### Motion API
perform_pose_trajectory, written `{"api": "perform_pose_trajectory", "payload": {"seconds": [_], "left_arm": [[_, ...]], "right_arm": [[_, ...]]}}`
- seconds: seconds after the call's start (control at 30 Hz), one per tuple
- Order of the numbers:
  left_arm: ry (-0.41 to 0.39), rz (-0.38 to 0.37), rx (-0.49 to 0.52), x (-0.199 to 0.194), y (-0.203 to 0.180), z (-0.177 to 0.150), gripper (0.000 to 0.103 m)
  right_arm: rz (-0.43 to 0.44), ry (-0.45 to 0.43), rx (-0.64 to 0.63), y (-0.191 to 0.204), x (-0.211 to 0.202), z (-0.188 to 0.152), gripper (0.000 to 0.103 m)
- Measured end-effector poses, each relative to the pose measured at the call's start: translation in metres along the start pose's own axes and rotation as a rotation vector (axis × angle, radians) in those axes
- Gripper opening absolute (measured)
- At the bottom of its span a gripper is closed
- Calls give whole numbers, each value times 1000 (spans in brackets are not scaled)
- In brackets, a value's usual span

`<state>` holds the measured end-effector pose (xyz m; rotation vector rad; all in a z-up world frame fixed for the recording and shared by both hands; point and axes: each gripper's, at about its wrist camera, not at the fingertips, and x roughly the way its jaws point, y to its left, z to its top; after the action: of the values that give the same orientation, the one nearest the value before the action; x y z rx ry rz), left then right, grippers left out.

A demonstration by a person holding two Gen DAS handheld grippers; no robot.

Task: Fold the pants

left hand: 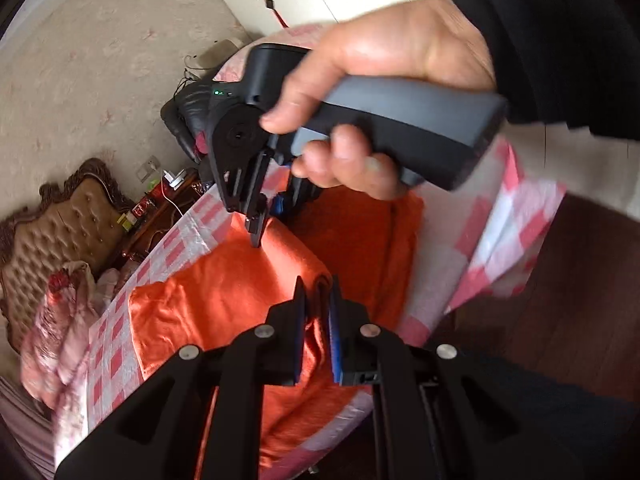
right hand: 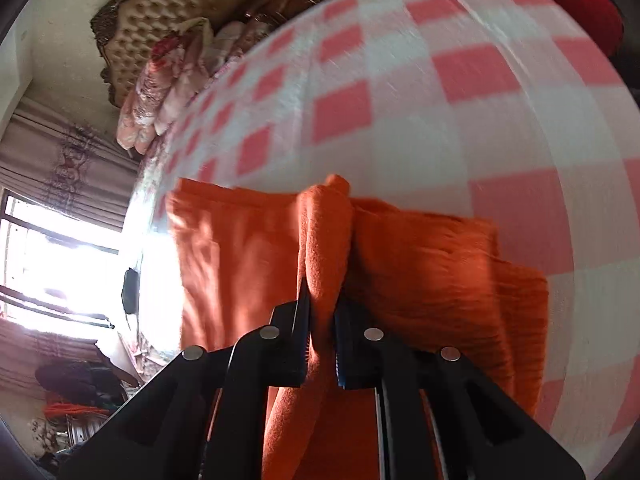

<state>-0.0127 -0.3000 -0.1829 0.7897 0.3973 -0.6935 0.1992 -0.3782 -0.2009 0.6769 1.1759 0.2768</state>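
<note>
The orange pants [left hand: 224, 300] lie on the bed [right hand: 400, 120], over its pink-and-white checked cover. The left gripper [left hand: 317, 320] pinches a raised fold at their near edge; the right gripper [right hand: 322, 320] likewise clamps a bunched ridge of cloth. In the right wrist view their long axis runs left to right, across the gripper's line.

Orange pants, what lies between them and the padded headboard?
In the right wrist view, the checkered bedsheet, then a flowered quilt, lie between the orange pants and the headboard.
</note>
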Motion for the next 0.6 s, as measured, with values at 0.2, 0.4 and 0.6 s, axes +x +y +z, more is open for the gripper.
{"api": "perform_pose_trajectory", "payload": {"seconds": [0.2,0.4,0.6], "left_arm": [[-21,70,76,-2,-9,8,10],[-40,71,116,-4,-15,31,10],[-72,63,143,-7,-32,50,10]], "right_arm": [[-12,-34,-96,17,-8,7,7],[-31,-96,-170,30,-42,13,5],[-27,-134,-158,16,-63,7,5]]}}
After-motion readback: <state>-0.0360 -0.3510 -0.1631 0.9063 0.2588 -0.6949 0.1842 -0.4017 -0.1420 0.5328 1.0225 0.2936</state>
